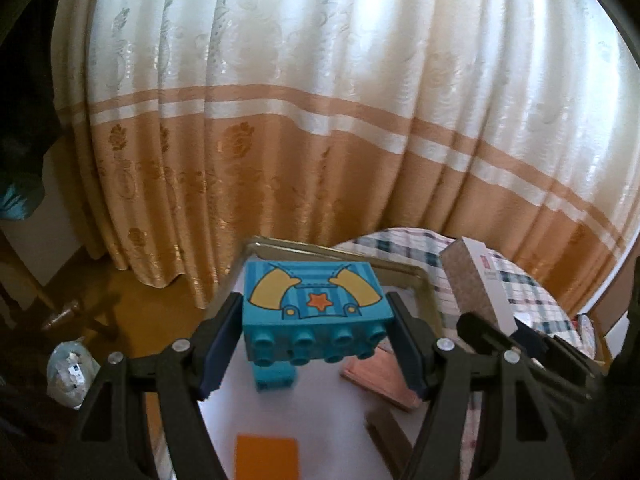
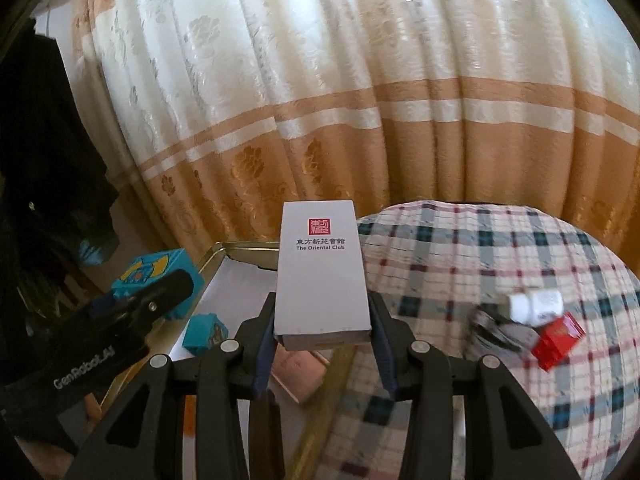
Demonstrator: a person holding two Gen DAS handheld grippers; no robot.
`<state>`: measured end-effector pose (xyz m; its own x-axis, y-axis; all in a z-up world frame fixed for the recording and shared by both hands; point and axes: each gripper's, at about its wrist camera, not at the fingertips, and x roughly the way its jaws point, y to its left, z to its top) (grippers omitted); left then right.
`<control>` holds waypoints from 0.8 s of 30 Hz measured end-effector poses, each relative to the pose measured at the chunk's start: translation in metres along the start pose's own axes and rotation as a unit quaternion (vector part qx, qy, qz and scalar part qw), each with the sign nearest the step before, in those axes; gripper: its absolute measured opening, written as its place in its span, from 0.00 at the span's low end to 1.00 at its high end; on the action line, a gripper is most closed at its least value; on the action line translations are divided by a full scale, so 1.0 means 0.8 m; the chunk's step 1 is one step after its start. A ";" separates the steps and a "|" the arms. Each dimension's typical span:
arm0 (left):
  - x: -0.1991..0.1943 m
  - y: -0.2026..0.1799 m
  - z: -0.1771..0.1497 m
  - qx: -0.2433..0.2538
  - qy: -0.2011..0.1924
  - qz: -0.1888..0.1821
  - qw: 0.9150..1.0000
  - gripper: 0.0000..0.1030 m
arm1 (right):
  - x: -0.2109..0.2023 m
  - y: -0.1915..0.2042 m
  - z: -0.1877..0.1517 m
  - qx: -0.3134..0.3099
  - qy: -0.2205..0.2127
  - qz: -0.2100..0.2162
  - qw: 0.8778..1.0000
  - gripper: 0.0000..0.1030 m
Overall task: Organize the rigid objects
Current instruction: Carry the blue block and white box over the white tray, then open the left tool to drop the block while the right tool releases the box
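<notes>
Left wrist view: left gripper clamped on a teal toy block, pads pressed against its two short ends, studs facing the camera, printed face with yellow arms and an orange star turned up. Held in the air above a white tray with a gold rim. Only here: an orange card near the tray's close edge, and a plastic bag on the brown floor at left.

Right wrist view: right gripper closed on a white box marked "The Oriental Club", pads squeezing its long sides, box raised and pointing away from the camera. Only here: a white bottle and a red pack lying close together on the plaid cloth at right.

Both grippers tilted downward, side by side, each visible at the edge of the other's view.

On the tray under them: a small teal block and a pinkish-brown flat box, partly hidden behind the fingers. Cream and tan curtain across the whole background.
</notes>
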<state>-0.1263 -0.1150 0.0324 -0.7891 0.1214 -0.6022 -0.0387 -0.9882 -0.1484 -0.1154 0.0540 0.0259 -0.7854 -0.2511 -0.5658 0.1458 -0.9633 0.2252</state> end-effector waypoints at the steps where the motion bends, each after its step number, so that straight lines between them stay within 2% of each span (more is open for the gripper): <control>1: 0.005 0.001 0.003 0.001 0.003 0.005 1.000 0.68 | 0.008 0.005 0.002 -0.004 0.003 0.002 1.000 0.44; 5: 0.028 0.003 0.011 0.007 0.020 0.023 1.000 0.68 | 0.031 0.015 0.006 -0.016 0.011 -0.003 1.000 0.44; 8: 0.039 0.002 0.014 0.011 0.030 0.028 0.999 0.68 | 0.041 0.019 0.006 -0.025 0.019 0.009 0.999 0.44; 10: 0.045 -0.001 0.014 0.014 0.036 0.033 0.999 0.68 | 0.048 0.027 0.004 -0.047 0.022 0.008 0.999 0.44; 14: 0.057 -0.004 0.014 0.018 0.049 0.047 0.998 0.68 | 0.066 0.035 -0.001 -0.067 0.048 0.003 0.997 0.44; 19: 0.069 -0.014 0.016 0.040 0.058 0.061 0.996 0.68 | 0.071 0.027 0.000 -0.062 0.050 -0.009 0.997 0.44; 24: 0.079 -0.019 0.013 0.047 0.074 0.061 0.994 0.68 | 0.077 0.015 -0.002 -0.042 0.059 0.012 0.997 0.44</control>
<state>-0.1815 -0.0930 0.0049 -0.6933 0.0046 -0.7206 -0.0104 -0.9999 0.0036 -0.1611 0.0269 -0.0079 -0.7060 -0.2795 -0.6507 0.2176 -0.9600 0.1761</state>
